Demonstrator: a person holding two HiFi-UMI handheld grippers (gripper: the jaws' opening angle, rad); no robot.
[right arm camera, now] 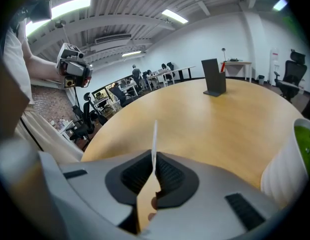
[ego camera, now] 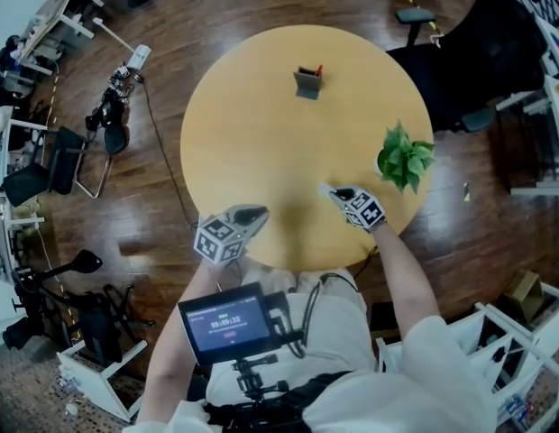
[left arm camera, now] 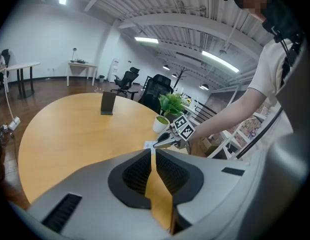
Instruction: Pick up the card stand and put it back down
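Observation:
The dark card stand [ego camera: 307, 83] stands upright on the far side of the round wooden table [ego camera: 252, 124], with something red beside it. It also shows in the left gripper view [left arm camera: 108, 104] and the right gripper view [right arm camera: 213, 77], far from both grippers. My right gripper [ego camera: 326, 189] hovers over the table's near right part, shut on a thin white card [right arm camera: 154, 141] that sticks up edge-on from its pads. The left gripper view shows that card [left arm camera: 147, 145] at the right gripper's tip [left arm camera: 162, 142]. My left gripper [ego camera: 257, 213] is at the near edge, shut and holding nothing.
A small green plant in a white pot [ego camera: 404, 156] stands at the table's right edge, just right of the right gripper; its pot [right arm camera: 290, 169] shows close by in the right gripper view. Office chairs [ego camera: 478, 52] and cables surround the table on the wooden floor.

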